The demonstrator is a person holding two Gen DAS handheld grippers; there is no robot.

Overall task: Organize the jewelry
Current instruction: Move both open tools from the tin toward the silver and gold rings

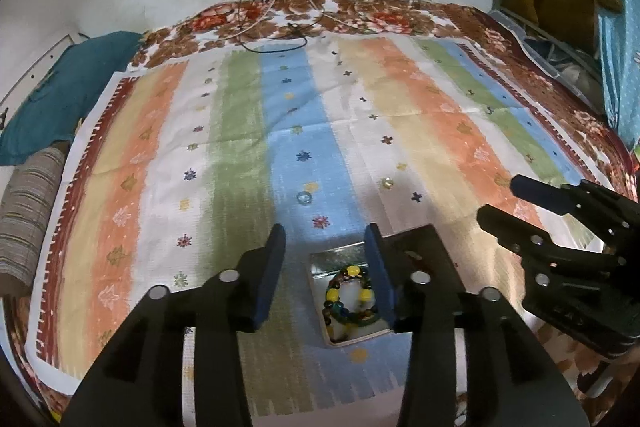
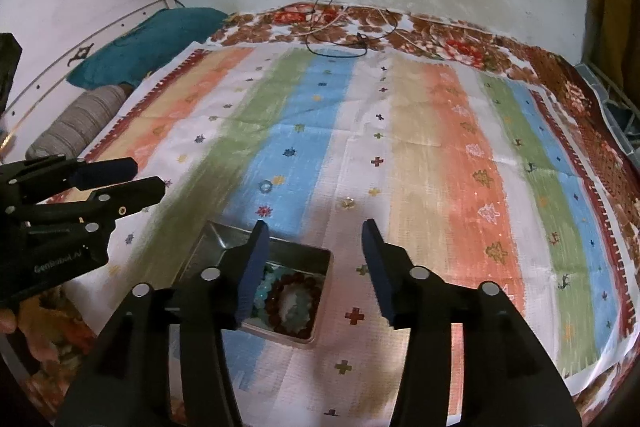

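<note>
An open metal tin (image 1: 336, 259) lies on the striped cloth near the front. It holds a multicoloured bead bracelet (image 1: 334, 293) with yellow beads. The right wrist view shows a red-brown bead bracelet (image 2: 298, 278) and pale blue beads in the same tin (image 2: 220, 243). A blue ring (image 1: 304, 197) (image 2: 265, 186) and a clear ring (image 1: 387, 183) (image 2: 347, 203) lie loose on the cloth beyond it. My left gripper (image 1: 326, 235) (image 2: 148, 177) hovers above the tin, open and empty. My right gripper (image 2: 315, 231) (image 1: 500, 199) hangs just right of the tin, open and empty too.
The striped cloth (image 1: 248, 131) covers a floral blanket (image 1: 360, 15) on a bed against a white wall. Cables (image 1: 276, 35) run from a wall socket onto the far edge. A teal pillow (image 1: 68, 87) and a striped bolster (image 1: 24, 219) lie at the left.
</note>
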